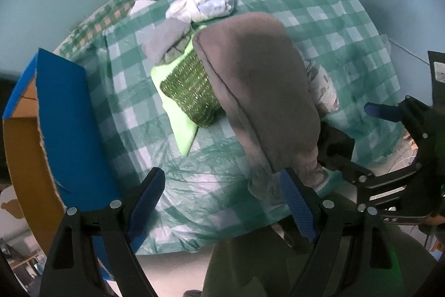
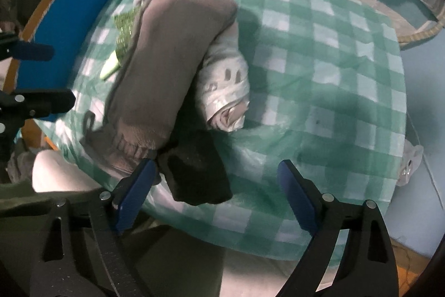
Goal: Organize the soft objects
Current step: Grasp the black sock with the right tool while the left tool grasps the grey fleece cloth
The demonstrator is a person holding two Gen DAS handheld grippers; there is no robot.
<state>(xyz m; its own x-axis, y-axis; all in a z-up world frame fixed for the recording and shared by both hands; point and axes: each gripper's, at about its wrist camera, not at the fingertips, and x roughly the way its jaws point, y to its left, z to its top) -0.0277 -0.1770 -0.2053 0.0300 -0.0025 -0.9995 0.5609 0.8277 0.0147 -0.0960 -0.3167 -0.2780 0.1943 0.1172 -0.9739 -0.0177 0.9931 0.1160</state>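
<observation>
A round table covered by a green-and-white checked cloth (image 1: 319, 7) is seen from above in both wrist views. A long brown cushion (image 1: 258, 85) lies across the middle of the cloth, running from the upper centre of the left wrist view down toward the lower right.

The left gripper (image 1: 222, 202) is held with its jaws wide apart at the bottom of that view; nothing is clamped between the blue pads (image 1: 144, 199). The lower end of the cushion lies just beside the right-hand pad, but whether they touch cannot be told.

The right gripper (image 2: 217, 196) is likewise spread open at the bottom of its own view, with nothing pressed between its pads. A black soft item (image 2: 197, 171) lies on the cloth between the fingers, next to the left-hand pad, at the foot of the cushion (image 2: 164, 60).

A rolled white bundle (image 2: 225, 91) is tucked against the cushion's right side. A glittery green pad (image 1: 192, 93) on a light green cloth (image 1: 183, 130) lies against the cushion's left side, and a white and blue bundle (image 1: 205, 3) sits at the upper centre.

A box with blue flaps (image 1: 66, 113) stands at the left edge of the table; its inside cannot be made out.
</observation>
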